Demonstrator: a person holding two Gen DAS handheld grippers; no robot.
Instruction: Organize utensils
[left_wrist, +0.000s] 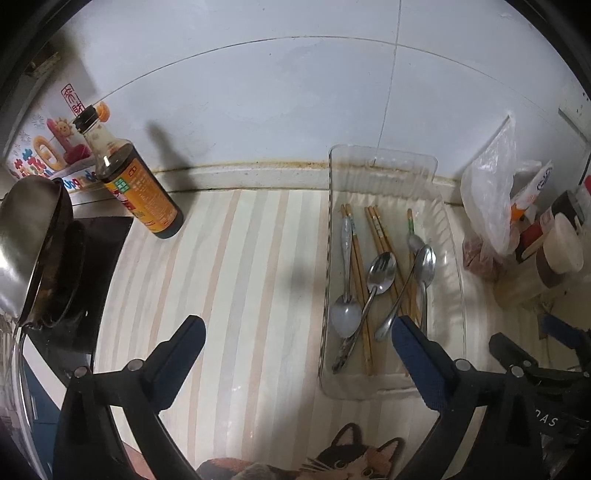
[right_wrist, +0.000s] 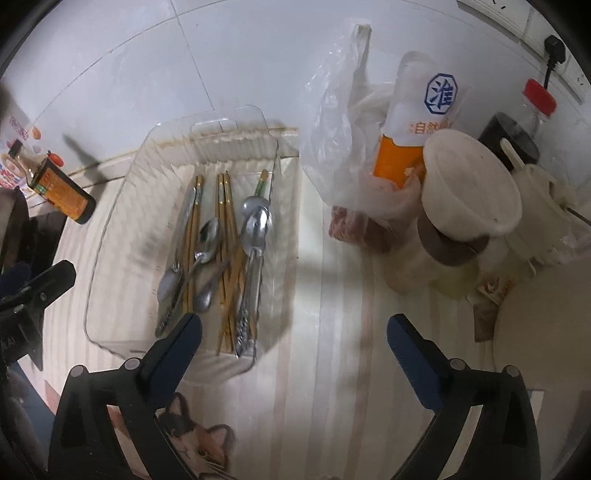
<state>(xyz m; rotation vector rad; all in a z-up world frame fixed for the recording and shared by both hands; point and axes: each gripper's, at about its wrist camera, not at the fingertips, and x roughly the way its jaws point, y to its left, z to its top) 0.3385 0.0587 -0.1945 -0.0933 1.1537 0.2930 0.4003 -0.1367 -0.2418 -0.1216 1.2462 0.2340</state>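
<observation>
Holding spoons (left_wrist: 382, 273), chopsticks (left_wrist: 380, 232), clear tray (left_wrist: 384, 157)

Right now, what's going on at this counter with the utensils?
A person holds two tools over a striped counter. Both the left tool and the right tool stand open and empty. Spoons and chopsticks lie mixed in a clear plastic tray, untouched. A sauce bottle stands off to the left, and bags and jars crowd the right. Sorting hasn't visibly begun.
</observation>
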